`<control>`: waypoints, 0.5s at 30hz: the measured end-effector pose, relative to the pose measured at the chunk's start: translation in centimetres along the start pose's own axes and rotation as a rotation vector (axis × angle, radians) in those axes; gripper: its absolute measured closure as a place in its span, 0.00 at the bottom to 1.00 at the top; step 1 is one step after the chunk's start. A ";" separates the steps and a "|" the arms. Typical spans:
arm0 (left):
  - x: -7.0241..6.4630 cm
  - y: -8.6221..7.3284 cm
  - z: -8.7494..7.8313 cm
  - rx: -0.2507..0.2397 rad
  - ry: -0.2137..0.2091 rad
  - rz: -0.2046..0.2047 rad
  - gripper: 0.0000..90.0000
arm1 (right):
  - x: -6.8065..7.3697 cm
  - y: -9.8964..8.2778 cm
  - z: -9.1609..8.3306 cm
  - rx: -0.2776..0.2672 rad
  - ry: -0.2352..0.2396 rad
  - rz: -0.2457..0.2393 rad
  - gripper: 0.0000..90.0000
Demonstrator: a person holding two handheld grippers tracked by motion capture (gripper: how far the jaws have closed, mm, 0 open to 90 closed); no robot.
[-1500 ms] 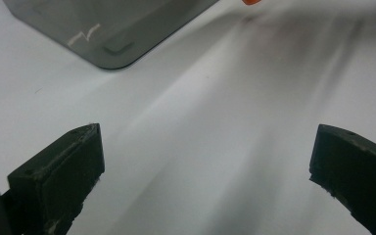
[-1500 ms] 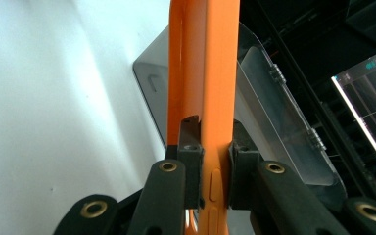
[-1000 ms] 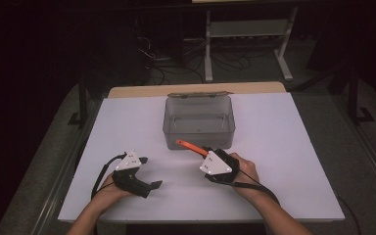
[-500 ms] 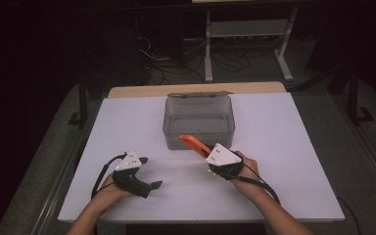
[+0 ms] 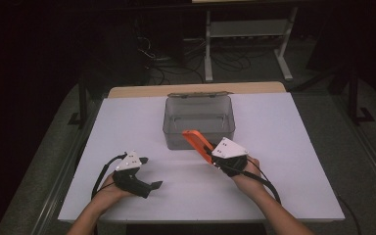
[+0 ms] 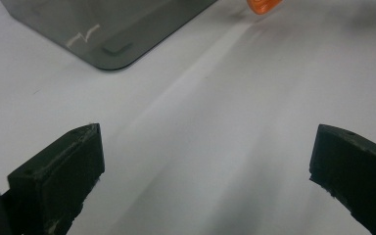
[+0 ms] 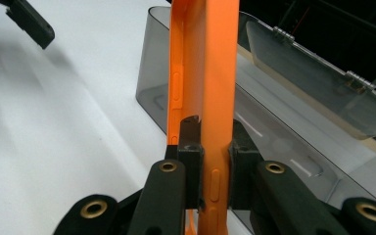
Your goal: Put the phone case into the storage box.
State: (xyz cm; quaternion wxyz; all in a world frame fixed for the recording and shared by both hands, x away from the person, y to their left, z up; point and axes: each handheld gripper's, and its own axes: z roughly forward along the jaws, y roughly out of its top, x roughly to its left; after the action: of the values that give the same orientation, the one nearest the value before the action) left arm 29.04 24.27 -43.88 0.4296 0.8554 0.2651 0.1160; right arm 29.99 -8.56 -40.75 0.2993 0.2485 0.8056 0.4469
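An orange phone case is clamped by its edge in my right gripper, which is shut on it. The case tilts up and to the left, with its far end over the near wall of a grey see-through box. In the right gripper view the case rises between the pads of my right gripper, with the box just behind it. My left gripper rests on the table at the near left. Its jaws stand wide apart in the left gripper view, with nothing between them.
The box's lid hangs open on hinges at its far side. A corner of the box and the case's tip show ahead of the left jaws. The white table ends close to both forearms.
My right gripper has shifted a little to the right and toward the box, carrying the orange case. The left gripper has stayed put.
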 end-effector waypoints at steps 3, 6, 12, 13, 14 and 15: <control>0.0 0.0 0.0 0.000 0.000 0.000 0.00 | -0.2 0.0 0.0 0.000 0.011 0.032 0.87; 0.0 0.0 0.0 0.001 -0.002 0.001 0.00 | -0.4 -0.1 0.0 0.000 0.017 0.056 0.87; 0.0 0.0 0.0 0.002 -0.004 0.001 0.00 | -0.9 -0.2 0.0 -0.003 0.034 0.102 0.87; 0.0 0.0 0.0 0.002 -0.004 0.001 0.00 | -1.0 -0.3 0.0 -0.005 0.039 0.113 0.87; 0.0 0.0 0.0 0.001 -0.004 0.001 0.00 | -1.1 -0.3 0.0 -0.005 0.041 0.123 0.87; 0.0 0.0 0.0 -0.001 -0.004 -0.001 0.00 | -1.1 -0.3 0.0 -0.006 0.043 0.131 0.87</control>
State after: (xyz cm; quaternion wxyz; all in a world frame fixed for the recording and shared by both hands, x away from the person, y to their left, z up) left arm 29.03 24.22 -43.91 0.4305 0.8554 0.2645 0.1143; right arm 30.74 -9.48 -40.71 0.2525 0.2903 0.7925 0.4732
